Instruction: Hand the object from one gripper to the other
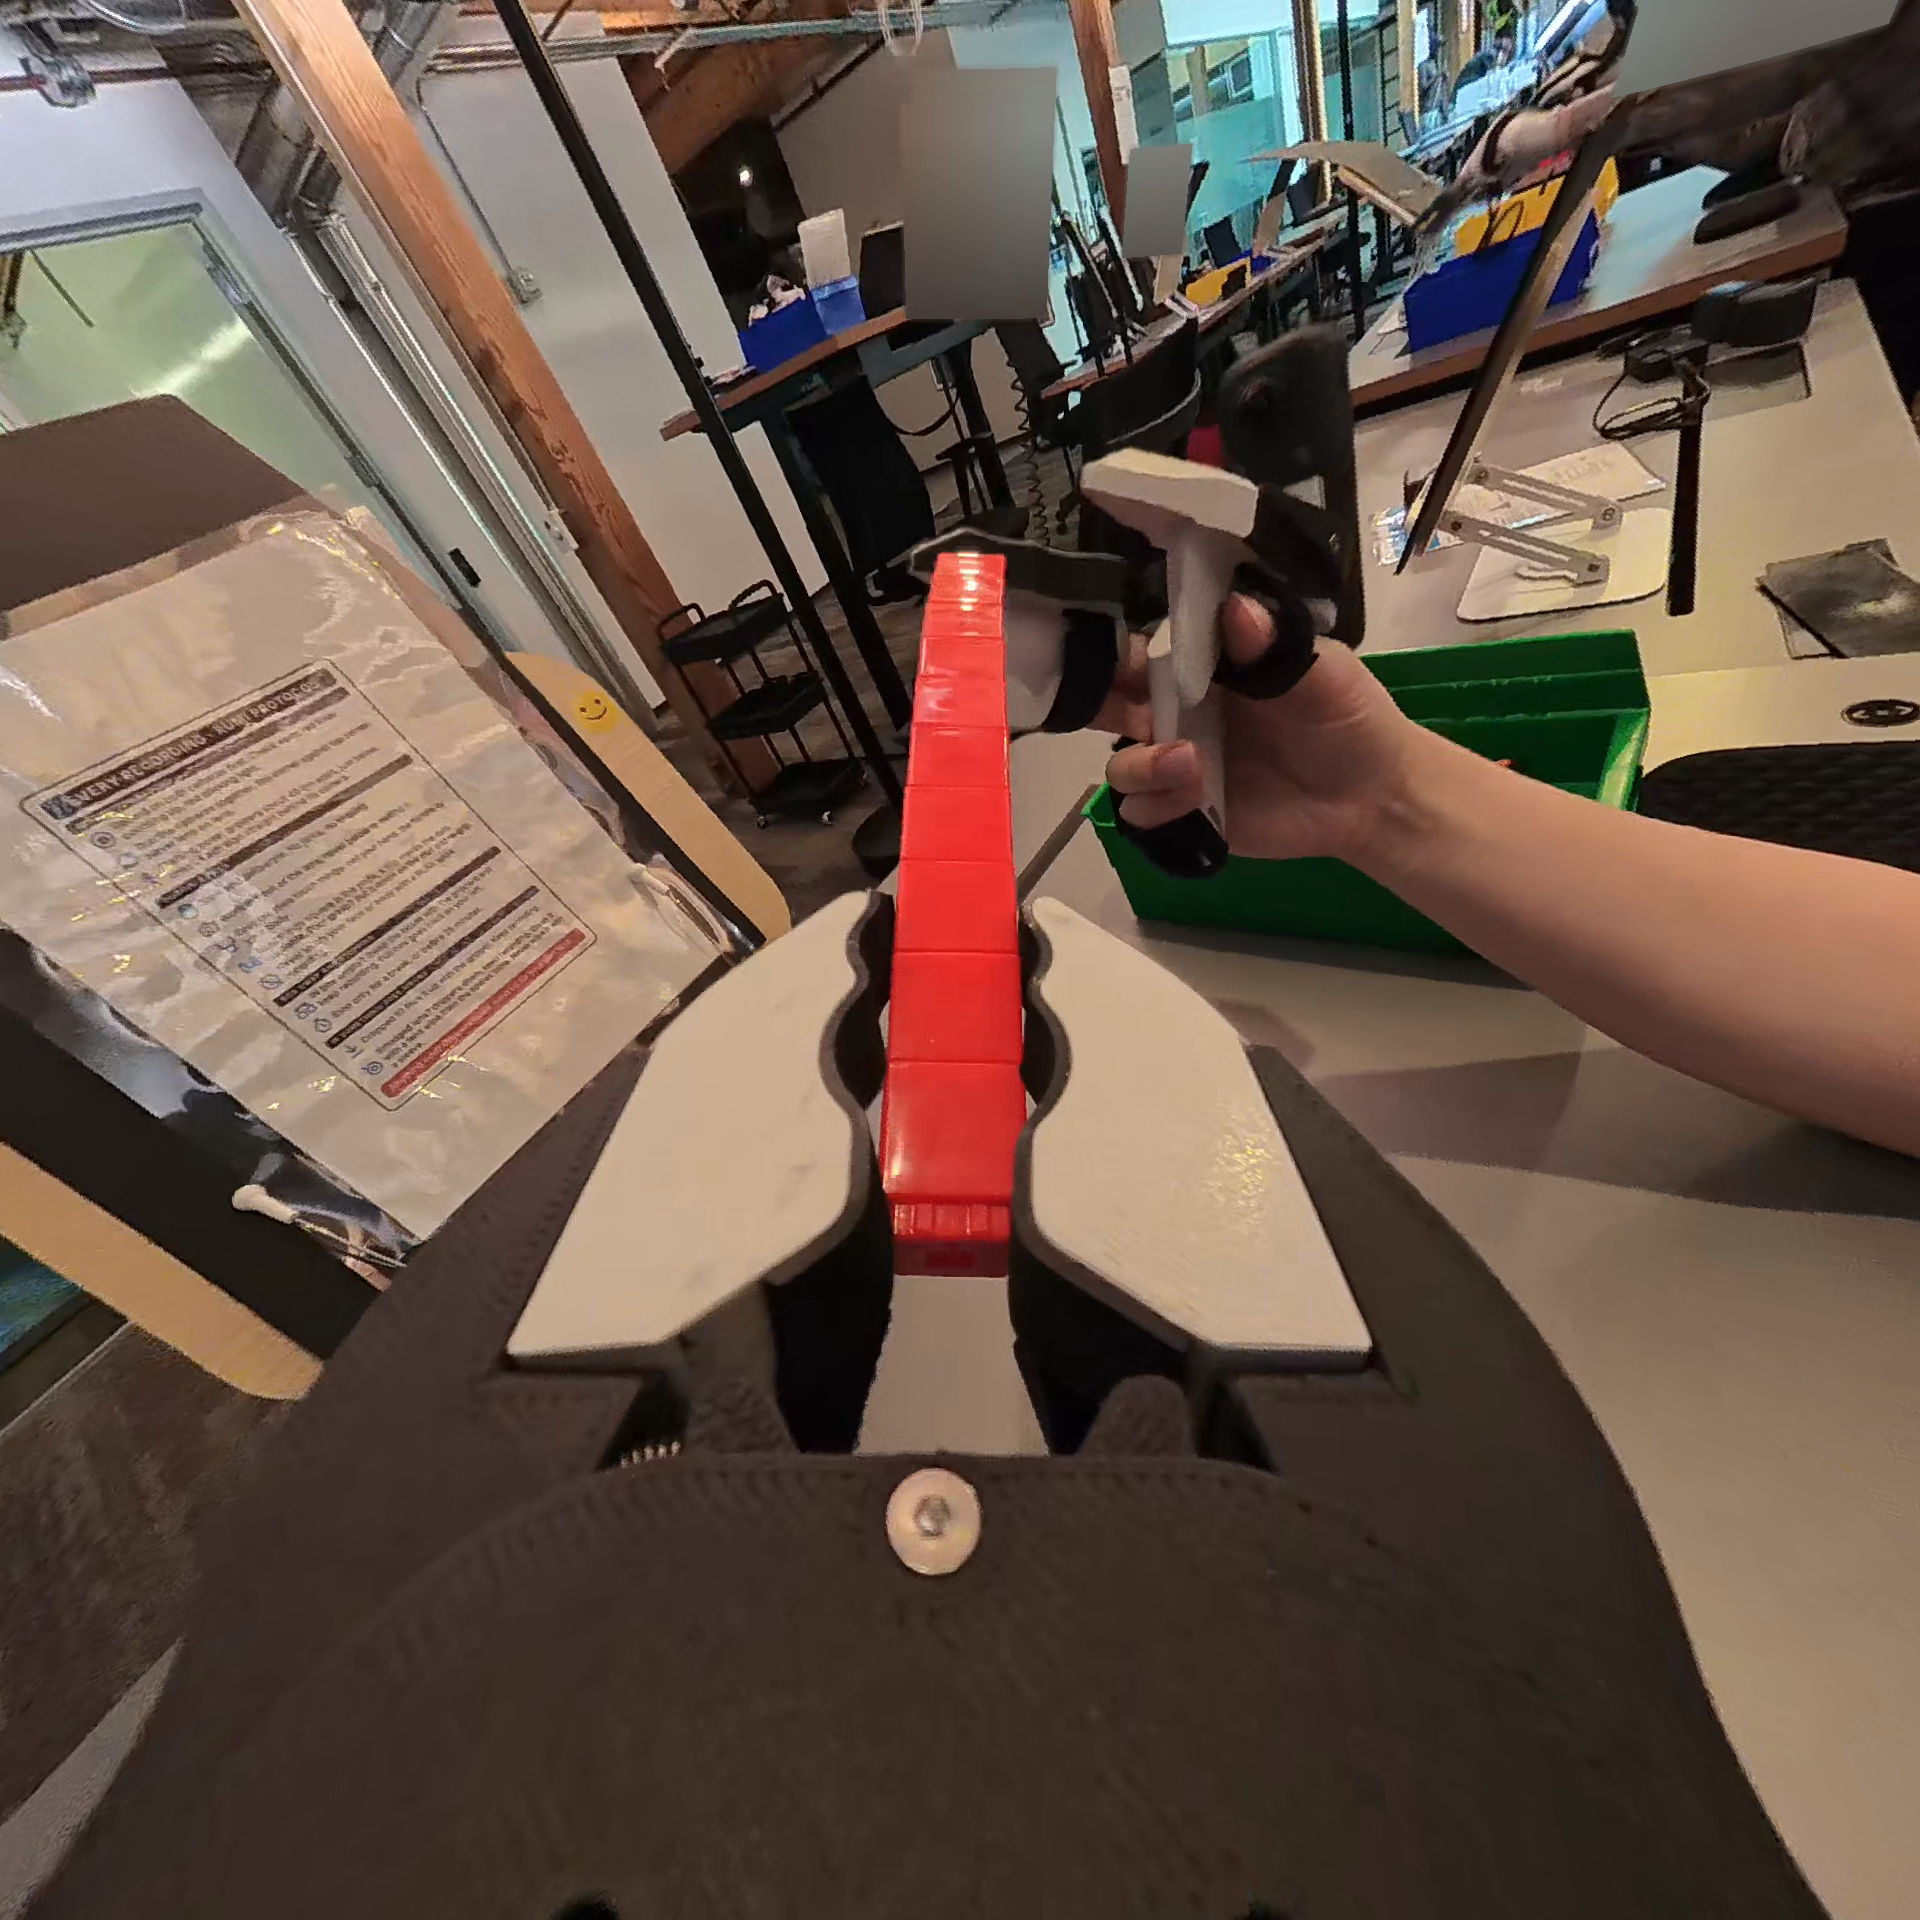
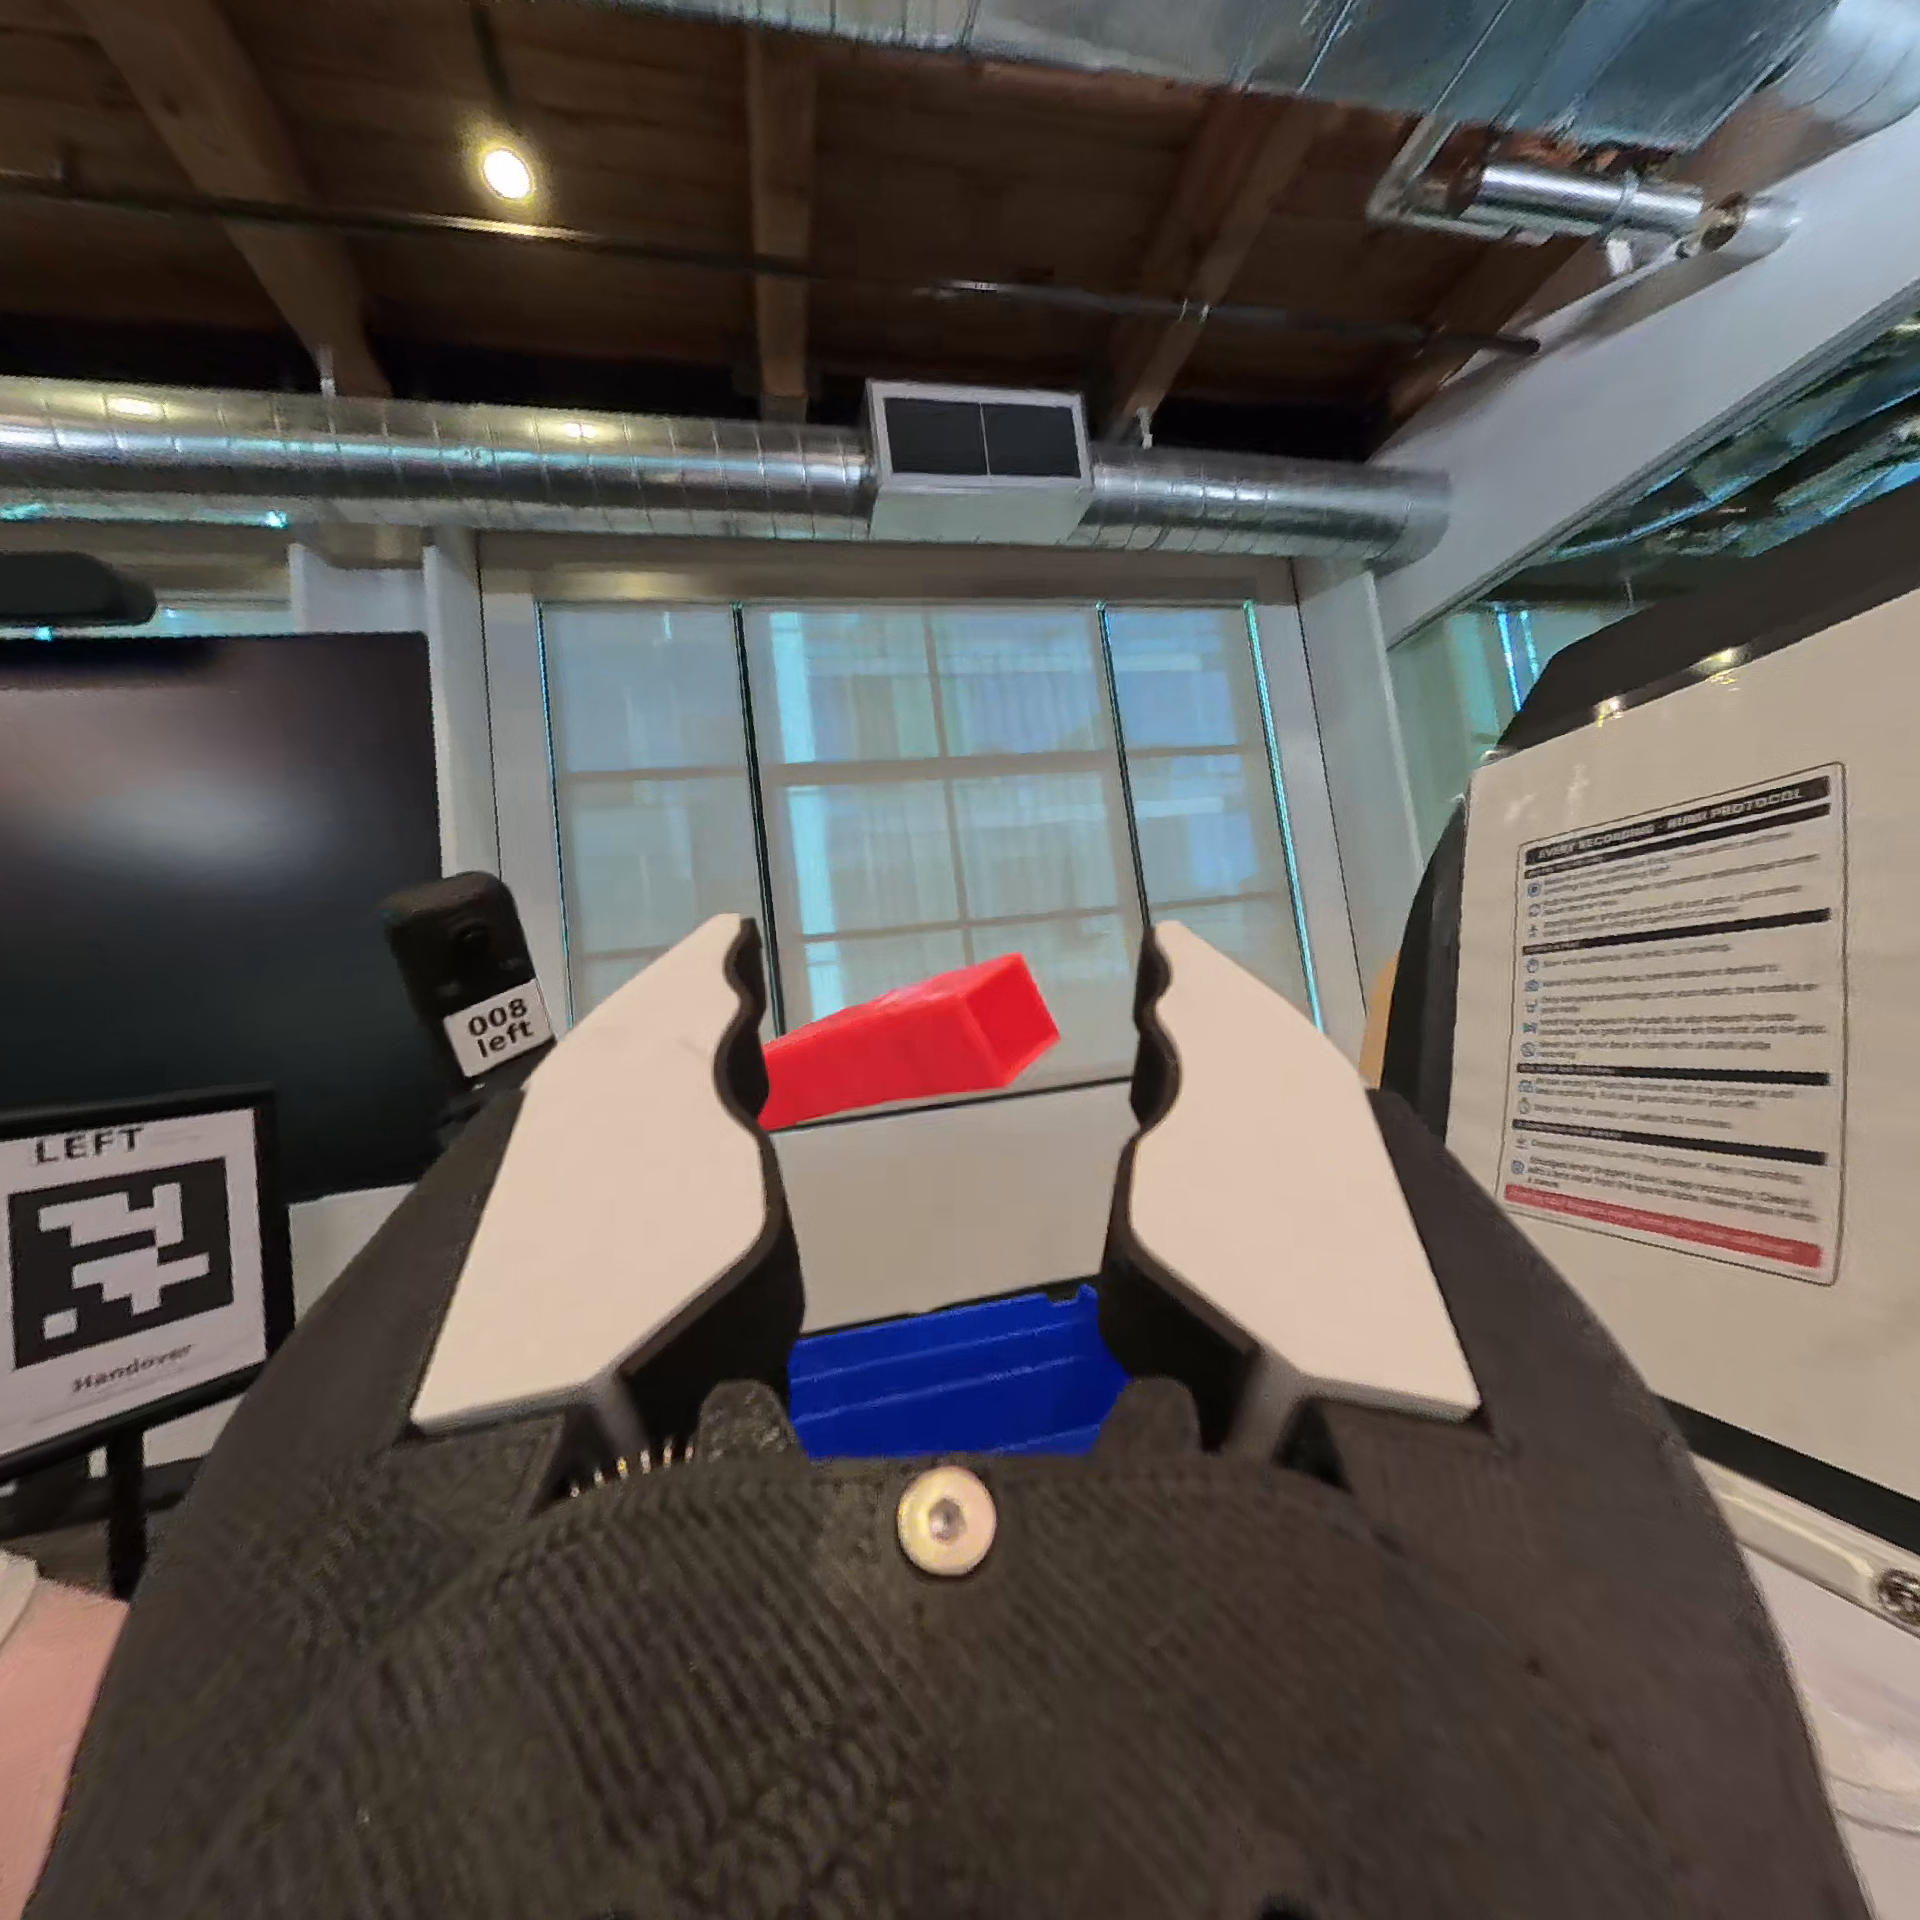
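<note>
A long red bar of joined blocks runs forward from my left gripper, which is shut on its near end and holds it in the air. Its far end reaches the right gripper, held by a bare hand farther off. In the right wrist view my right gripper is open. The bar's red end lies tilted between its fingers, close to the left finger and apart from the right one.
A green bin stands on the grey table under the hand. A blue bin lies below my right gripper. A laminated sheet leans at the left. A marker card and a small camera stand opposite. Tip to tip, the grippers are about 15 cm apart.
</note>
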